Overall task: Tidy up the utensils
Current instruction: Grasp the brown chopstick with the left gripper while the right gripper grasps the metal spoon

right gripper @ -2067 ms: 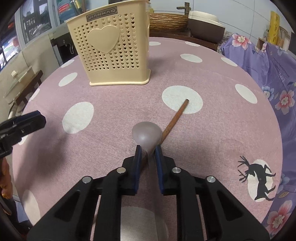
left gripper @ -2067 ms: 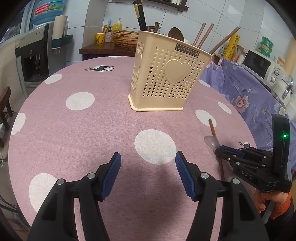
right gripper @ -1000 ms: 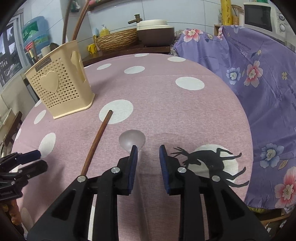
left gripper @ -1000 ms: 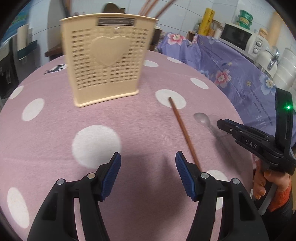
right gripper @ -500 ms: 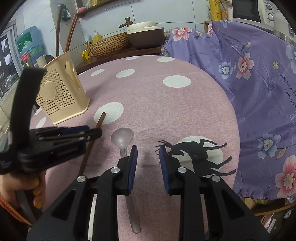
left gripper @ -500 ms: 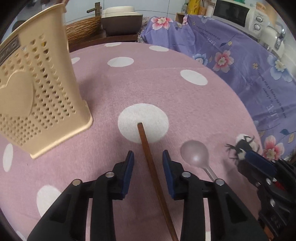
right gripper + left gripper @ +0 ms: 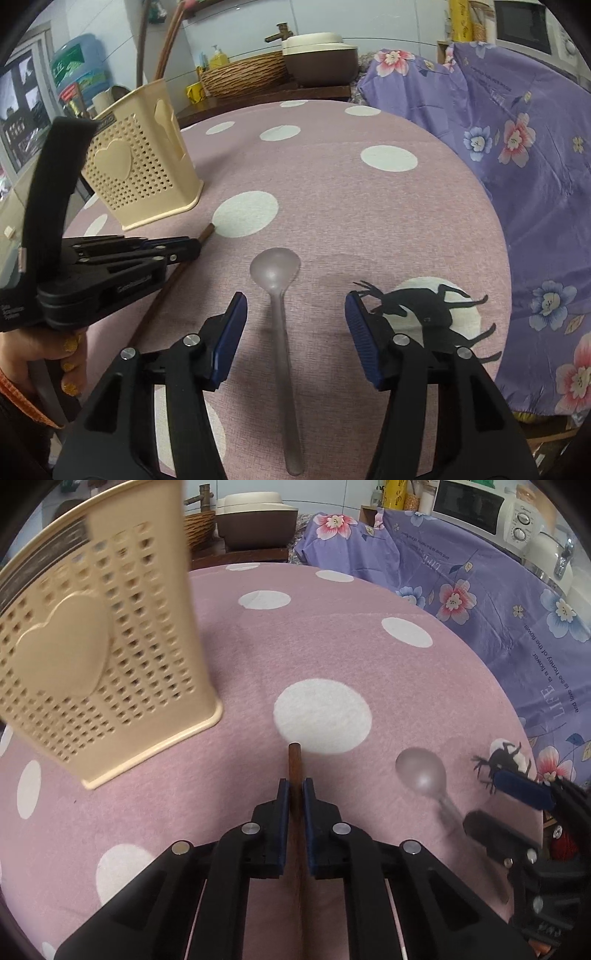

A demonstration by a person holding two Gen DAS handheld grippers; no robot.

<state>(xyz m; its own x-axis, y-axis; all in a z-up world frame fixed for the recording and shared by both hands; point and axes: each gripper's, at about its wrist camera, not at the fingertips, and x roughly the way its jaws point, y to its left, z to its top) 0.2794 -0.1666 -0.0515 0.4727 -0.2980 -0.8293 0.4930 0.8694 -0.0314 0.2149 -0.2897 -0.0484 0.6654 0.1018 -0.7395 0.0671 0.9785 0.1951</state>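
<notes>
My left gripper (image 7: 294, 788) is shut on a brown wooden chopstick (image 7: 294, 760) that lies on the pink dotted tablecloth; it shows from the side in the right wrist view (image 7: 192, 247), where the chopstick (image 7: 207, 232) pokes out. A translucent spoon (image 7: 277, 295) lies flat on the cloth between the open jaws of my right gripper (image 7: 295, 314), untouched; it also shows in the left wrist view (image 7: 423, 771). The cream perforated utensil holder (image 7: 92, 657) with a heart stands upright to the left; in the right wrist view (image 7: 144, 173) chopsticks stick out of its top.
The round table (image 7: 369, 206) ends close to the right, where a purple floral cloth (image 7: 524, 140) hangs. A wicker basket (image 7: 243, 77) and a brown pot (image 7: 319, 59) stand on a shelf behind. A microwave (image 7: 476, 506) is at the far right.
My left gripper has closed on the chopstick and moved in towards the holder. My right gripper has opened wide over the spoon, which lies free on the cloth.
</notes>
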